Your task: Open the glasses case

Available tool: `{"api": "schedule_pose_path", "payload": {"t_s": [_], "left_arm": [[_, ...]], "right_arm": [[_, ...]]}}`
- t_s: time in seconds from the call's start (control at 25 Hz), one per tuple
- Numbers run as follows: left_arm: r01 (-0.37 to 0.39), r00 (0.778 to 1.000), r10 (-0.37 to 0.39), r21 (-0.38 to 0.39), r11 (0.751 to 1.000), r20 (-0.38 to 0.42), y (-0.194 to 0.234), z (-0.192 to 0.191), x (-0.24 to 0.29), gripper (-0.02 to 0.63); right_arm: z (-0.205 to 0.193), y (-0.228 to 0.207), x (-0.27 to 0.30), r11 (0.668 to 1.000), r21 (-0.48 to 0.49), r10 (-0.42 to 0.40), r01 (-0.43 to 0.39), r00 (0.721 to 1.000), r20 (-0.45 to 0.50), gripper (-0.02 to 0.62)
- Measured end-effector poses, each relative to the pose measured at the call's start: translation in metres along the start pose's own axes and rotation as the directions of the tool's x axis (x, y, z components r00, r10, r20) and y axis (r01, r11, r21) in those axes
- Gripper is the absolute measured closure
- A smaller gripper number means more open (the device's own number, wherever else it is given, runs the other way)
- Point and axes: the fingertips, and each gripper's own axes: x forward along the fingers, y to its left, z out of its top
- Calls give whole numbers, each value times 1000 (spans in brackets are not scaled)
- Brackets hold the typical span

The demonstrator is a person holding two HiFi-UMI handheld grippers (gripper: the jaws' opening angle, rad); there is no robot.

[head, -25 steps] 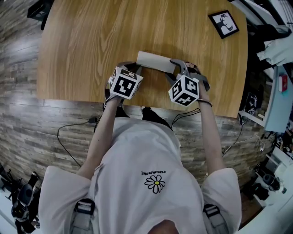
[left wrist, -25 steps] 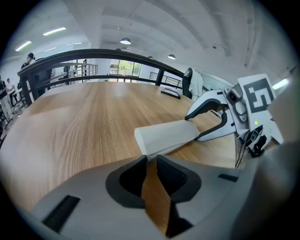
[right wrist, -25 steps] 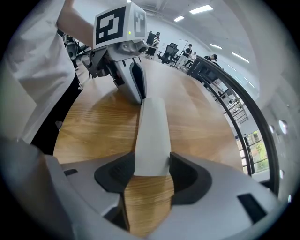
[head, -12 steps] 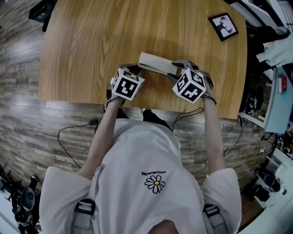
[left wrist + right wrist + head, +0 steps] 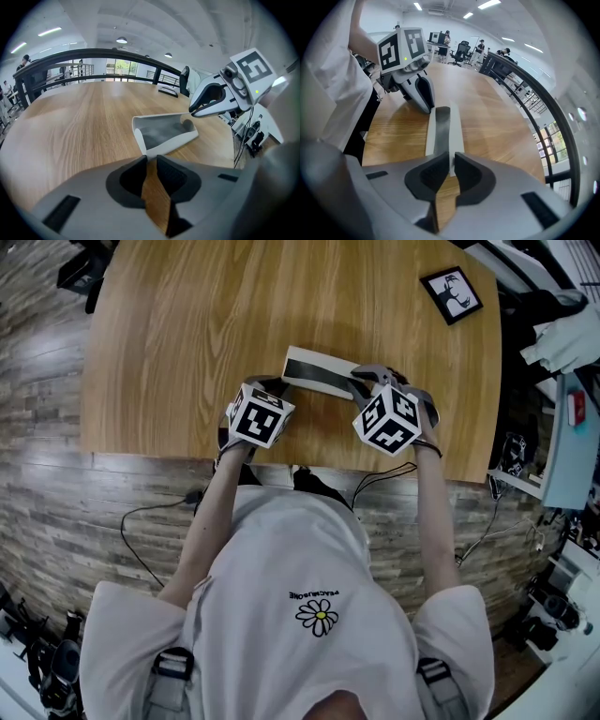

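Note:
The white glasses case (image 5: 317, 374) lies near the table's front edge, its lid raised so the dark grey lining (image 5: 161, 131) shows. My left gripper (image 5: 274, 384) is at the case's left end, and its jaws (image 5: 151, 159) pinch the corner of the case's lower shell. At the right end my right gripper (image 5: 362, 382) has just been closing its jaws. The thin white edge of the lid (image 5: 454, 136) runs between its pads (image 5: 451, 163), which now press on it. In the left gripper view the right gripper (image 5: 196, 111) hangs over the open case.
The wooden table (image 5: 187, 334) stretches away behind the case. A black-framed picture (image 5: 454, 292) lies at its far right corner. A dark railing (image 5: 93, 54) runs past the table's far side. Cables trail on the floor near the person's feet.
The case, all white a second ago, now shows a dark strip of lining: its lid has lifted. My right gripper has risen slightly and moved right at the lid. The left gripper has stayed put.

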Motion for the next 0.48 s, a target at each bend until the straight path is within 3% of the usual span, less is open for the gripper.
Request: {"api": "schedule_pose_path", "payload": {"t_s": [0.48], "left_arm": [[-1, 1000, 1, 9, 1000, 12, 0, -1, 0, 525]], "right_arm": [[-1, -32, 9, 986, 13, -166, 167, 986, -22, 571]]}}
